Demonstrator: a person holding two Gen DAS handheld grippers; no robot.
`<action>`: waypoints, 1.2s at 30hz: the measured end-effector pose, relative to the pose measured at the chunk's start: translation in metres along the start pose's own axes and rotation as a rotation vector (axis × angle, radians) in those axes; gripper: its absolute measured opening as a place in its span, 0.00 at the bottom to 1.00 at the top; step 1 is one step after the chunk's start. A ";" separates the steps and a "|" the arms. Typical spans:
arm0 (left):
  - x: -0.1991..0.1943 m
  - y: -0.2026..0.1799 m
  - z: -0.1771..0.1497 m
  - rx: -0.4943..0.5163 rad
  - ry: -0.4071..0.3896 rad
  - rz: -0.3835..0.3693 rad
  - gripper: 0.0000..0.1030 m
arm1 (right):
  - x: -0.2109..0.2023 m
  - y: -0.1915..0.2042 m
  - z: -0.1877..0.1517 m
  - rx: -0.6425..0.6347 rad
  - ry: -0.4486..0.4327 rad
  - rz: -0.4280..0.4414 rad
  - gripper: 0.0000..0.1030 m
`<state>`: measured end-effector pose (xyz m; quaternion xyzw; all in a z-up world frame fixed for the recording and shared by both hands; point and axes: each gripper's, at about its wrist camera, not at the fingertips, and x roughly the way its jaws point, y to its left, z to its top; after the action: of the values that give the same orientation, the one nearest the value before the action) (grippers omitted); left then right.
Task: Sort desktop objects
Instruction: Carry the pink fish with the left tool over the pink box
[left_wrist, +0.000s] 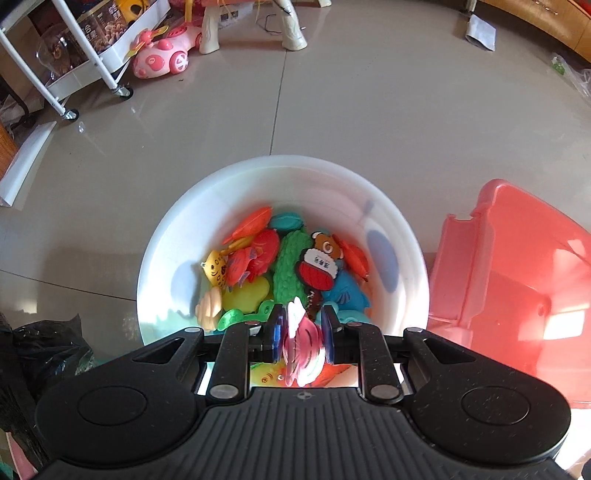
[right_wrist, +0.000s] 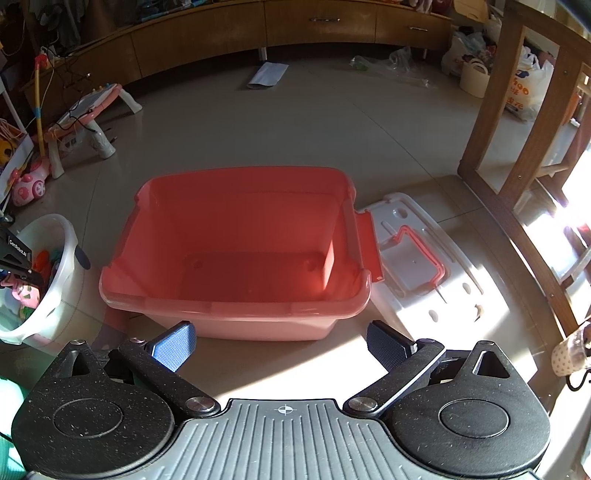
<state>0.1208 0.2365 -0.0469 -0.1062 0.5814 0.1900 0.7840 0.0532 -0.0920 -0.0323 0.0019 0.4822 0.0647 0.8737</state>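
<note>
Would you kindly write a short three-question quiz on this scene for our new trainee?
1. True or false: the pink bin already holds toys.
2. What does the left gripper grip?
3. Where does the white lid lie? A) on the bin B) on the floor beside the bin C) in the white bowl

Key: 1. False; it is bare inside. 2. A pink fish toy, held over the bowl. 3. B. The right gripper is open.
</note>
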 end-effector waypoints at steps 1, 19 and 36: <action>-0.006 -0.006 0.001 0.011 -0.011 -0.007 0.21 | -0.001 -0.001 0.000 0.001 -0.003 -0.001 0.96; -0.051 -0.106 -0.008 0.199 -0.156 -0.051 0.17 | -0.014 -0.072 -0.005 0.135 -0.040 -0.062 0.96; -0.004 -0.202 -0.018 0.330 -0.092 -0.150 0.17 | -0.006 -0.113 -0.015 0.200 -0.020 -0.099 0.96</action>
<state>0.1892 0.0455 -0.0596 -0.0104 0.5587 0.0378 0.8284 0.0497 -0.2058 -0.0428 0.0661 0.4771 -0.0269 0.8760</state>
